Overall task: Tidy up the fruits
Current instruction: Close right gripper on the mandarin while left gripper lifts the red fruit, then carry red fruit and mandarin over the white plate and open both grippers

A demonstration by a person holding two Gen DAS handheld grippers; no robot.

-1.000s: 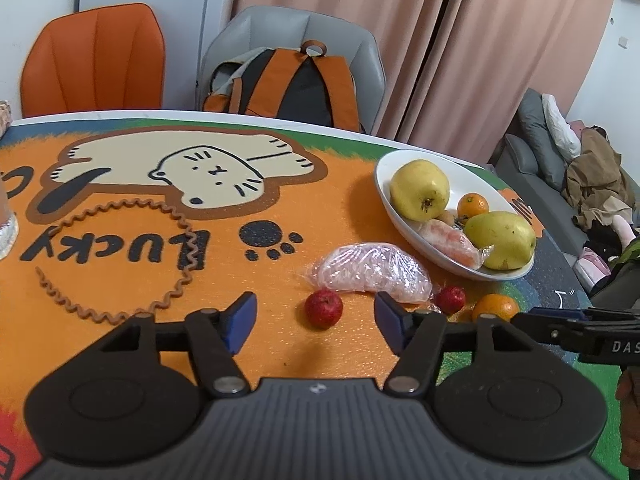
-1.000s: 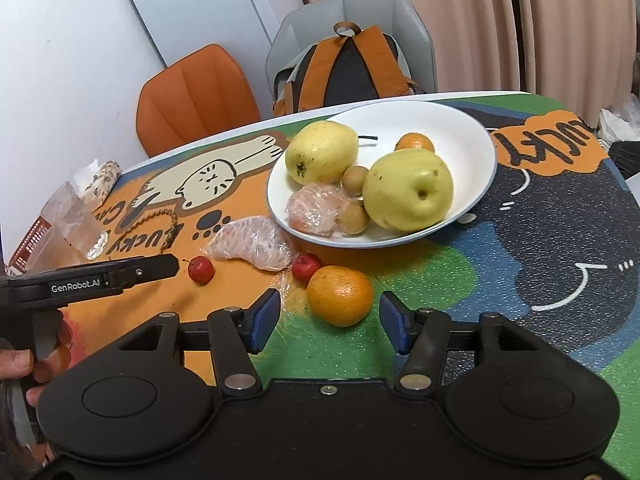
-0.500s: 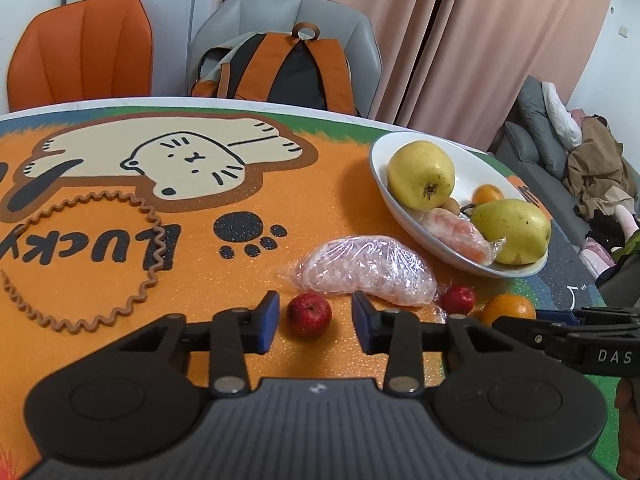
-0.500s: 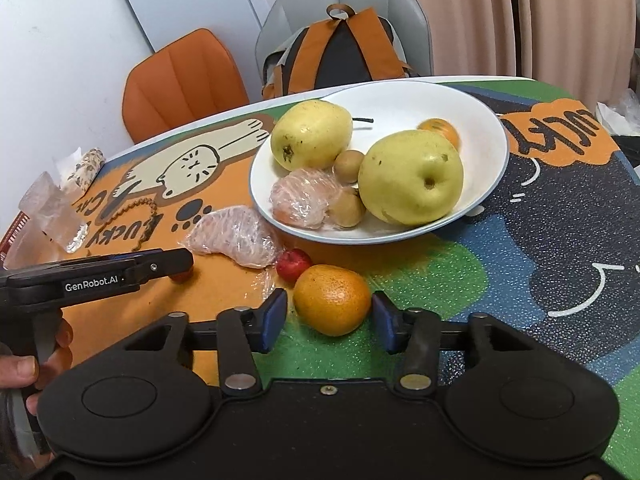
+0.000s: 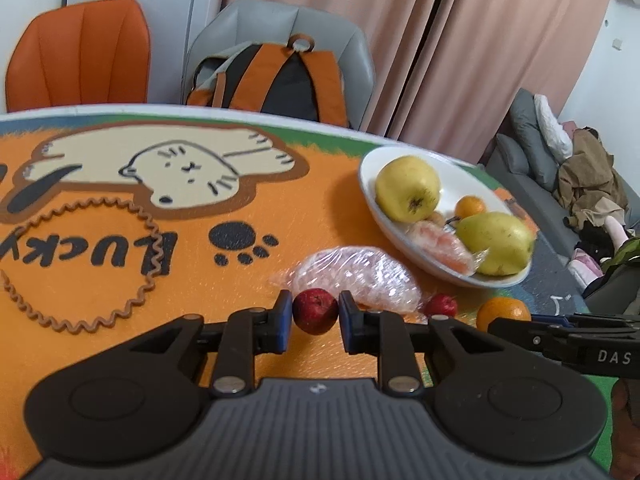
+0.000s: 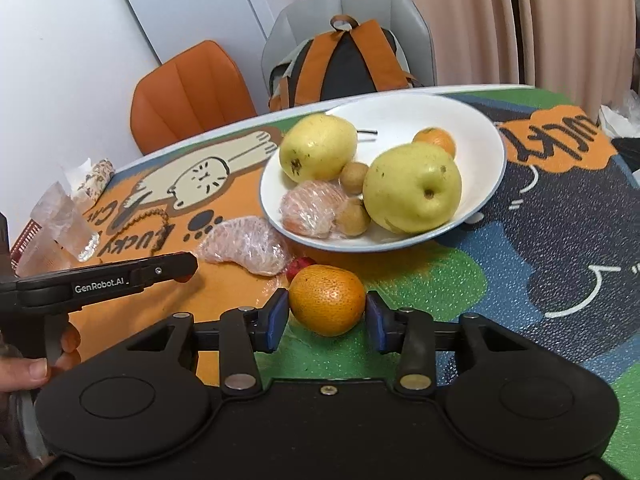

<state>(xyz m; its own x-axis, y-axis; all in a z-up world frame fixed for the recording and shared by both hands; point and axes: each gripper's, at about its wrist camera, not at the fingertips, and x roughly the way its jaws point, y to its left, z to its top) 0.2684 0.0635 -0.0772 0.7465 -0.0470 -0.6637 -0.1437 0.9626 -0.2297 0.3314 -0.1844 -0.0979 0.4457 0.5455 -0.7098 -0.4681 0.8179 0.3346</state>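
left claw [image 5: 314, 316] is closing, pads touching a small red fruit [image 5: 315, 311] on the tabletop [image 5: 100, 240]. right claw [image 6: 326, 312] is closing on an orange [image 6: 327, 299], at 7 o'clock of the white bowl [image 6: 486, 152].

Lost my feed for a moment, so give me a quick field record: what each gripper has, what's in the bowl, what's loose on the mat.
left gripper: jaws closing on small red fruit
right gripper: jaws closing on orange
white bowl: two yellow-green apples, small orange, wrapped segments, two small brown fruits
loose on mat: wrapped citrus piece, second small red fruit
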